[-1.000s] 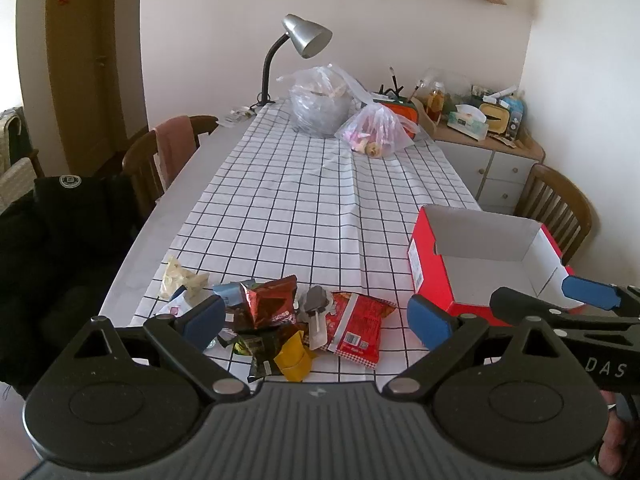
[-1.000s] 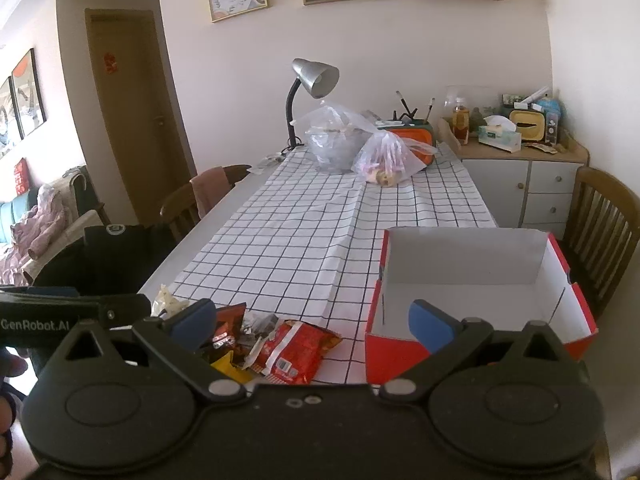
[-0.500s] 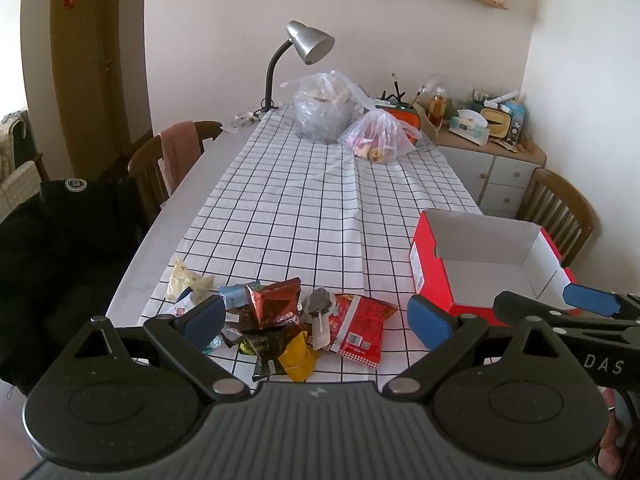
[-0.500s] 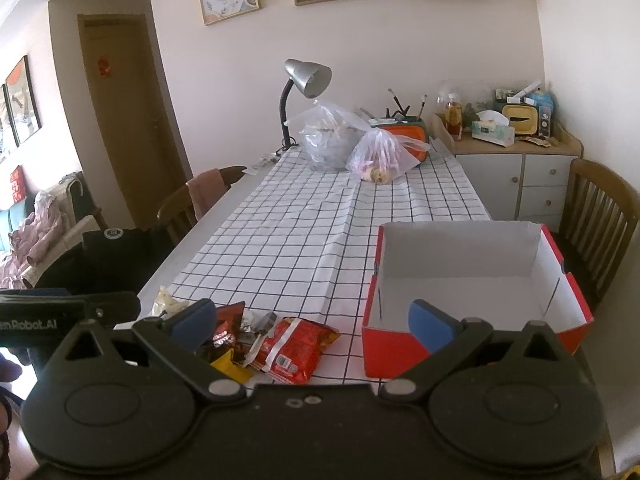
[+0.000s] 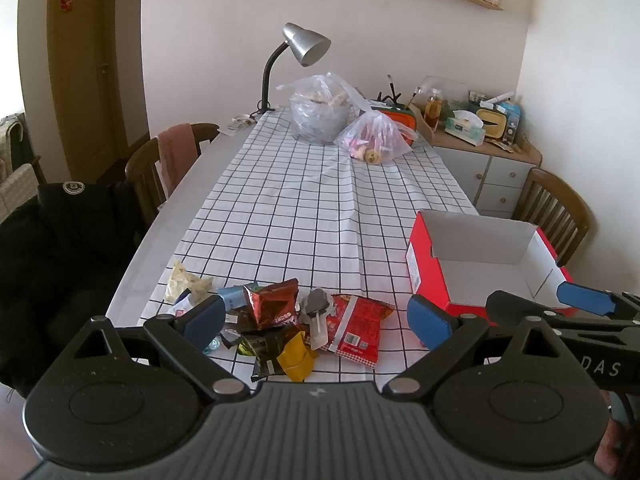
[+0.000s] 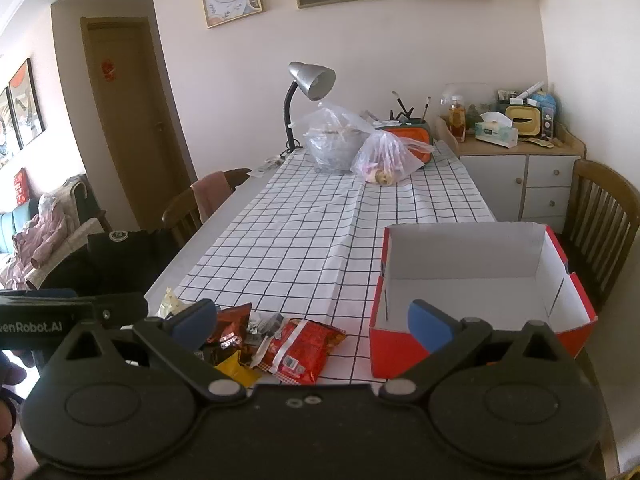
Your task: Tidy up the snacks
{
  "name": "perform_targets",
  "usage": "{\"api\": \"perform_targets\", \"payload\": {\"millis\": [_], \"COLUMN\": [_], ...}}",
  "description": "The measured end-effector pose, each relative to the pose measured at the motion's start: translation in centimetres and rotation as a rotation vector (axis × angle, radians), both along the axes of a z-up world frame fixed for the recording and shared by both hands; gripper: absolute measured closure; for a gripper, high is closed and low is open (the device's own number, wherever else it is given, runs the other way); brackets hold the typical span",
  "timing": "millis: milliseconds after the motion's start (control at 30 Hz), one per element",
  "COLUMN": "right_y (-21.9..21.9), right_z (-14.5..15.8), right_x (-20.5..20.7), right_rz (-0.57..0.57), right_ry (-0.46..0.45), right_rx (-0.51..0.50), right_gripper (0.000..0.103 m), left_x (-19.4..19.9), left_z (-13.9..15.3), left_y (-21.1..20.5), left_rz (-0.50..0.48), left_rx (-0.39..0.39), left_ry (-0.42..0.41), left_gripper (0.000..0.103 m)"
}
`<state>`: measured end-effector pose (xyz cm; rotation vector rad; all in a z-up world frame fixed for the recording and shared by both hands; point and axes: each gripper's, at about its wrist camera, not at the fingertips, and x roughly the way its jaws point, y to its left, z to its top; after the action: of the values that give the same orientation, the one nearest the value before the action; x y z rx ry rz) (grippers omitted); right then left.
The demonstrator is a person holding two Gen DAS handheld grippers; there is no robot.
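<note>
A: First, state the condition of both grippers.

B: Left gripper: jaws spread wide, nothing between the pads. Right gripper: likewise spread wide and empty. Both hang above the near edge of the table, not in contact with anything.

A: Now list the work items, left to right.

B: At the near left, a pale crinkled packet lies a little apart from the others. Next, the snack pile: a dark red foil bag, a yellow wrapper nearest the operator, then a red packet on the pile's right edge. Well to the right of the pile, the red box stands open and empty, white inside.

A: Which relation governs the coming move?

B: The pile lies directly ahead of and below the left gripper, roughly centred between its fingers. From the right gripper it sits off to the left, while the box is straight ahead. The left hand is judged nearer to the snacks, the right nearer to the box.

A: Orientation of the likely first item?

B: The red packet's long axis runs from far left to near right. A grasp across its short side appears most practical; transfer would then proceed rightward to the box.
</note>
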<state>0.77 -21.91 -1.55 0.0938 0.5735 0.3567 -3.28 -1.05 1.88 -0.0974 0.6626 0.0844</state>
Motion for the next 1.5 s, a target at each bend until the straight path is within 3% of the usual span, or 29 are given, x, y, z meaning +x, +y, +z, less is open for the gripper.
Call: {"api": "perform_targets", "payload": {"millis": [1067, 1500], "right_y": [-0.5, 0.5], "right_z": [-0.4, -1.3], "right_x": [0.2, 0.7], "right_rz": [-0.02, 0.076], "right_ry": [0.003, 0.008], "right_rx": [-0.007, -0.032], "right_gripper": [0.001, 0.001], "left_x": [0.1, 0.0], "left_z": [-0.2, -1.2], "left_y": [-0.9, -0.2], "left_rz": [-0.01, 0.043], "left_rx": [-0.005, -0.006], "left_ry": [0.011, 0.043], "left_gripper": [0.005, 0.005]}}
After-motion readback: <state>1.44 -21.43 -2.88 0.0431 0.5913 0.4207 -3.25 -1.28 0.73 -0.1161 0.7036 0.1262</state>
